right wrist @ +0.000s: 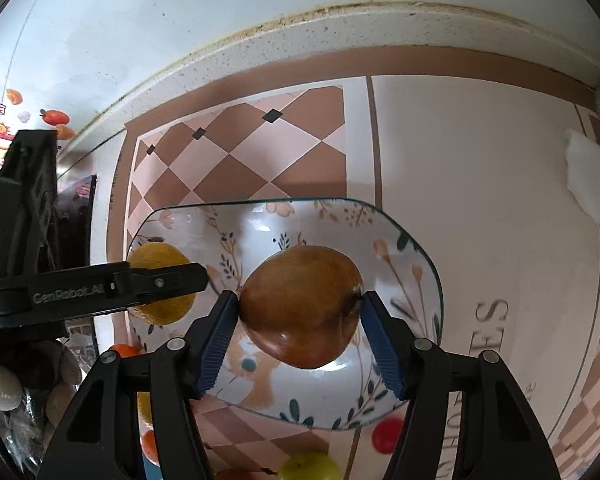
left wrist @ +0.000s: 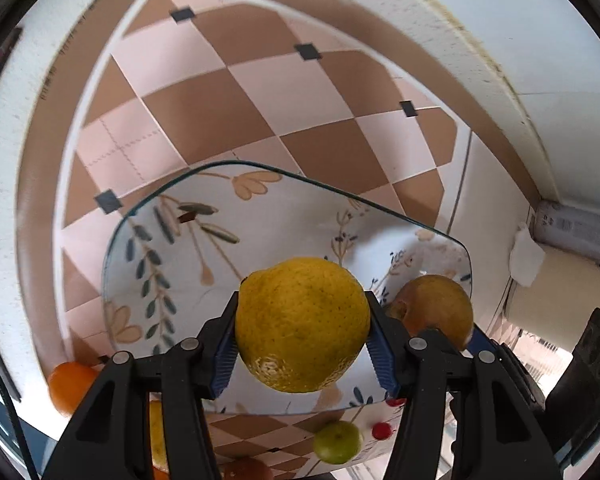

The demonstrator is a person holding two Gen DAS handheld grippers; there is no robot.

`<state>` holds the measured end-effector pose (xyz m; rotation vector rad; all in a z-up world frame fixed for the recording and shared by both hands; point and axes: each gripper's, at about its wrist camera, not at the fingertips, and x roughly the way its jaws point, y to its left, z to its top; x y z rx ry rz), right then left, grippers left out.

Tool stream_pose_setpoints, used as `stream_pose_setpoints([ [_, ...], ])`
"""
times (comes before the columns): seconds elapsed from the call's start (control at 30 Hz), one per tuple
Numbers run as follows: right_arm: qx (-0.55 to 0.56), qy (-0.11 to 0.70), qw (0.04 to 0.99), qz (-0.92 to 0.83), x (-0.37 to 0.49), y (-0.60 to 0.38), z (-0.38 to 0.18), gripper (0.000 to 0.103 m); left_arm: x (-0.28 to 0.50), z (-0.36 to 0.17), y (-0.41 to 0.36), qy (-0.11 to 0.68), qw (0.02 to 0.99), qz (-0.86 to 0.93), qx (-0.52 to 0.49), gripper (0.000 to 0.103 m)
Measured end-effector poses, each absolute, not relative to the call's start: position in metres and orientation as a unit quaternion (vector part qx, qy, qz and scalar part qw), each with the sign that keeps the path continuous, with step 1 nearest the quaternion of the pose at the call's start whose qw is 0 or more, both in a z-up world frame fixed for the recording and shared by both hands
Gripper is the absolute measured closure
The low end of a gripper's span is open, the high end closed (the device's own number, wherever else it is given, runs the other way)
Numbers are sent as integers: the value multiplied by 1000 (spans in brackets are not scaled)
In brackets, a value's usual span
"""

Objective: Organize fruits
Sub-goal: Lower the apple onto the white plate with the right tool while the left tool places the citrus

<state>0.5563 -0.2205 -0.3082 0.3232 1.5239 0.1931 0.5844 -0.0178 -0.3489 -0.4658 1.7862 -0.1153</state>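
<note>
the left gripper [left wrist: 302, 332] clamps a yellow citrus fruit [left wrist: 302, 324] above the near edge of the floral plate [left wrist: 172, 256]. the right gripper [right wrist: 300, 312] clamps a brown pear [right wrist: 302, 306] above the same plate's centre. the plate rests on a checkered mat [left wrist: 220, 100].
</note>
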Motion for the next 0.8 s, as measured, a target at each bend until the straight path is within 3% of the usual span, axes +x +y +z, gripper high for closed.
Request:
stream_pose_setpoints([
  [0.33,122,684,709,120,570,-219,-296,38,588,-356,-40,774,609,-31,-172,48],
  [0.4,124,686,707,120,569,-222,-295,38,587,-351,-43,767,615,-31,-178,40],
  [0.47,129,688,704,116,569,-224,-297,38,586,-345,-45,761,624,-30,-177,23],
  [0.57,135,689,704,108,566,-228,-297,30,586,-330,-51,749,645,-21,-149,18],
  [0.63,130,685,710,97,560,-232,-292,19,581,-322,-54,741,659,-15,-126,18],
  [0.8,96,677,728,47,541,-241,-279,10,562,-297,-60,709,703,24,-49,18],
])
